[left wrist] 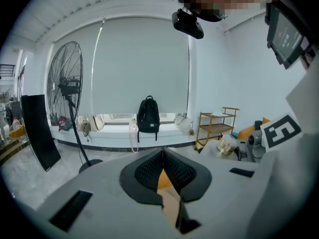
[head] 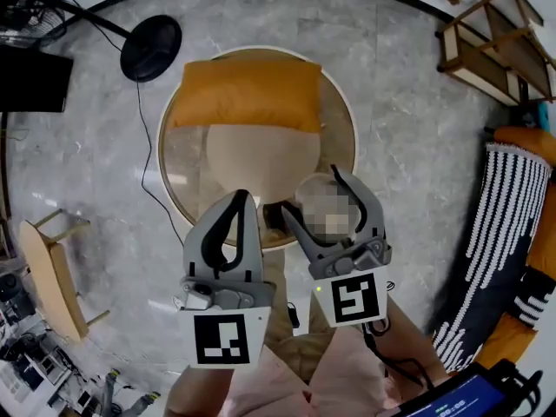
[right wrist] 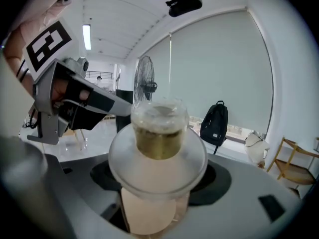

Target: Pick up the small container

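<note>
The small container is a clear lidded cup with yellow-green contents. My right gripper is shut on it, one jaw on each side of its wide rim. In the head view the right gripper is raised in front of me, and a mosaic patch covers part of the container. My left gripper is held up beside it on the left, apart from the container. In the left gripper view the left gripper has its pads pressed together with nothing between them.
Below the grippers stands a round glass table with an orange cushion on it. A fan base and its cord lie at the back left. A wooden shelf is at the back right, a wooden stool at the left, and a striped cushion at the right.
</note>
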The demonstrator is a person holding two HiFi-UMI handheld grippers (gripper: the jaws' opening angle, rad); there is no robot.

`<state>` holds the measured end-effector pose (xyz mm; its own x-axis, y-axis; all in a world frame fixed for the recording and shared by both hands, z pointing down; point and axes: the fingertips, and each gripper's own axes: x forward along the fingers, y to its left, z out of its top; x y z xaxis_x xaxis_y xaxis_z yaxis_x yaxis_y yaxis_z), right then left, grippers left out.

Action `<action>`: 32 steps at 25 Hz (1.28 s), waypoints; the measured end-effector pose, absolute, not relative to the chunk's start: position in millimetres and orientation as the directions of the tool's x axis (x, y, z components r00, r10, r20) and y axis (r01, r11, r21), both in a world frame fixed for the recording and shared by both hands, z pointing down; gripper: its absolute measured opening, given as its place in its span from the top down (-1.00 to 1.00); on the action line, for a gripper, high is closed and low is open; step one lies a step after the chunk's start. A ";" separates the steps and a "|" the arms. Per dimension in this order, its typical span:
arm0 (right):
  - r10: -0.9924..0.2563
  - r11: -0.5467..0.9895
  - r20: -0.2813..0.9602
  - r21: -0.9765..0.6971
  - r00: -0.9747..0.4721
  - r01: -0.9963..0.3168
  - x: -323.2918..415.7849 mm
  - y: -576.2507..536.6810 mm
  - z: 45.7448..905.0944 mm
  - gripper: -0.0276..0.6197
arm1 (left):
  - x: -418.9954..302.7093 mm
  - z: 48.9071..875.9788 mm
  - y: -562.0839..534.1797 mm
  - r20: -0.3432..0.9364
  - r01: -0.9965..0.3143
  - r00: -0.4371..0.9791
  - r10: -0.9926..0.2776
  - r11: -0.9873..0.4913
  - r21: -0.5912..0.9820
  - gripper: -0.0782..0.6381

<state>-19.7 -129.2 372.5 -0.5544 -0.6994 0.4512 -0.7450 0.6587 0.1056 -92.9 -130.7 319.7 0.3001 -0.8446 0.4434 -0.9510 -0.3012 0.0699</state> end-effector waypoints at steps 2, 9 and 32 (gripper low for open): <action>-0.708 0.661 0.425 0.117 -0.564 -0.741 -18.1 -128.8 343.8 -0.13 | -90.5 294.9 -127.4 0.407 -0.953 0.295 -0.864 -0.297 0.060 0.75; -0.742 0.661 0.289 0.163 -0.605 -0.732 -10.5 -131.4 240.2 -0.13 | -82.2 204.5 -115.5 0.254 -0.963 0.266 -0.930 -0.267 0.033 0.75; -0.786 0.609 0.022 0.194 -0.617 -0.769 24.3 -94.5 49.1 -0.13 | -71.3 23.0 -64.1 -0.080 -0.977 0.204 -0.976 -0.198 -0.076 0.75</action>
